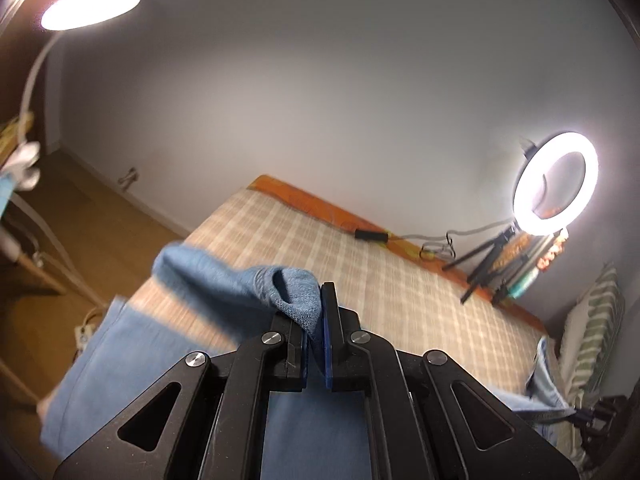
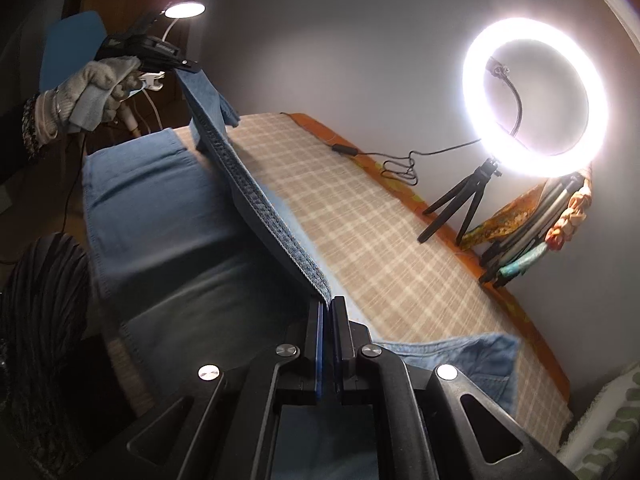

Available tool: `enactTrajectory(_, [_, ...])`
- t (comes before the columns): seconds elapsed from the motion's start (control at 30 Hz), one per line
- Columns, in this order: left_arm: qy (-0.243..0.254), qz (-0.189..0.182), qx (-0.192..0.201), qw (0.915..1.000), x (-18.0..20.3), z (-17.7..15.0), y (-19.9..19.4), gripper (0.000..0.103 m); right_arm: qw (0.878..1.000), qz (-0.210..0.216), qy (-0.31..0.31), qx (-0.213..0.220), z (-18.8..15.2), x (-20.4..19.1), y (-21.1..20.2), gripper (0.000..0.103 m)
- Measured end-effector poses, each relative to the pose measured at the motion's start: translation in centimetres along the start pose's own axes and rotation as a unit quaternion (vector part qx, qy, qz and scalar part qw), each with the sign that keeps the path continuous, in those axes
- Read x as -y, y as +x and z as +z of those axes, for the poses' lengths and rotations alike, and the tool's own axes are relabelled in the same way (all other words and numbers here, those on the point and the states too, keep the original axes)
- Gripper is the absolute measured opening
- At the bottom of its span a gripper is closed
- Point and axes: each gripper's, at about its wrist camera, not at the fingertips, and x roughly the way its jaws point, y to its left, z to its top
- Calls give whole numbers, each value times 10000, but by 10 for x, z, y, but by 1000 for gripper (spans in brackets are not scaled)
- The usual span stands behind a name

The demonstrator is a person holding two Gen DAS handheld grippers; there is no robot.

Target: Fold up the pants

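Blue denim pants (image 2: 160, 208) lie on a checked bed cover (image 2: 380, 240), with one edge lifted into the air. My left gripper (image 1: 314, 320) is shut on a bunched end of the pants (image 1: 240, 280) and holds it above the bed. It also shows in the right wrist view (image 2: 160, 56), held by a gloved hand (image 2: 88, 84). My right gripper (image 2: 328, 320) is shut on the stitched edge of the pants (image 2: 264, 204), which runs taut up to the left gripper. The rest of the pants hangs and lies below both grippers.
A lit ring light (image 2: 536, 92) on a small tripod (image 2: 464, 204) stands at the far side of the bed, with its cable (image 2: 400, 164) on the orange edge. A desk lamp (image 1: 90, 6) shines at the left. A striped pillow (image 1: 596, 328) lies at the right.
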Motion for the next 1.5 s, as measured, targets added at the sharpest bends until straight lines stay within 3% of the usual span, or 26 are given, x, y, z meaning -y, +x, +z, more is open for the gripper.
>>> enactTrajectory(0.23, [-361,170,-375,9985,-40,-86,-20,4,9983,267,-154,-494,-36,-40,2,1])
enactTrajectory(0.47, [-474,397,-831,9946,-64,-132,-11,4,9945,432,-241,-924,-53,-65,21,1])
enactTrajectory(0.63, [11,609,-909,9940,-60,-144,-23,17,9920,449,-255,-1149,-62,-71,35,1])
enactTrajectory(0.77, [458,862,-613,9933,-55,-138,-50,31,9913,421,-221,-1229,-66,-74,41,1])
enactTrajectory(0.83, [694,882,-535,9922,-49,-130,-51,50,9913,397,-193,-1241,-66,-75,40,1])
enactTrajectory(0.97, [1212,781,-778,9865,-30,-113,-26,52,9920,336,-90,-1210,-66,-73,39,1])
enactTrajectory(1.03, [1591,841,-1021,9784,-17,-109,-1,52,9928,306,-27,-1159,-64,-72,39,1])
enactTrajectory(1.13, [1890,1067,-1327,9671,-13,-109,33,52,9938,257,71,-1077,-63,-70,37,1])
enactTrajectory(1.27, [1933,1271,-1572,9601,-21,-114,57,52,9948,240,253,-956,-62,-66,34,1])
enactTrajectory(1.3, [1924,1279,-1576,9601,-24,-115,60,47,9948,245,300,-937,-62,-65,34,1])
enactTrajectory(1.33, [1877,1271,-1553,9615,-27,-114,61,31,9949,245,347,-917,-62,-65,34,1])
enactTrajectory(1.4, [1601,1178,-1526,9681,-37,-113,60,10,9948,235,420,-894,-62,-65,35,1])
enactTrajectory(1.5, [873,1013,-1227,9834,-60,-107,44,5,9945,220,478,-906,-61,-65,36,1])
